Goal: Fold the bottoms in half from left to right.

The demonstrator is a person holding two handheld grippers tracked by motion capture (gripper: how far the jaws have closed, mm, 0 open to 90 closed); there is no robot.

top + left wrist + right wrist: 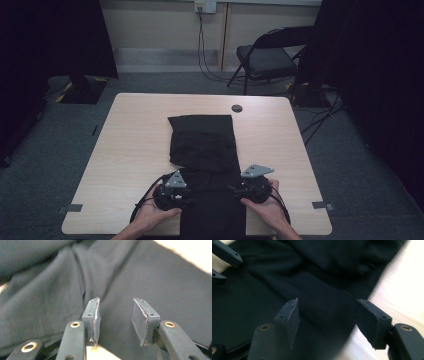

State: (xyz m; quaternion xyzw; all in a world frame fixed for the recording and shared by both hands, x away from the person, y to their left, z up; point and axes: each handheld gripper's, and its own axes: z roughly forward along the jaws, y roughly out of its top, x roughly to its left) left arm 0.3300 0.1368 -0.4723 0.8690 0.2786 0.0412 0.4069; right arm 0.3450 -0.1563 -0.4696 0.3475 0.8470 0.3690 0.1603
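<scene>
Both grippers are hovering at the tabletop's [125,150] near edge, left gripper [115,320] and right gripper [329,325] each showing fingers parted, gripping nothing; the black garment [202,145] is lying between them. Its long axis is running away toward the far edge; both hands are standing equally near.

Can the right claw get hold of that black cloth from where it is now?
Probably yes. The right claw stands open right over the edge of the black cloth, with nothing between its jaws and nothing in the way on the table.
</scene>
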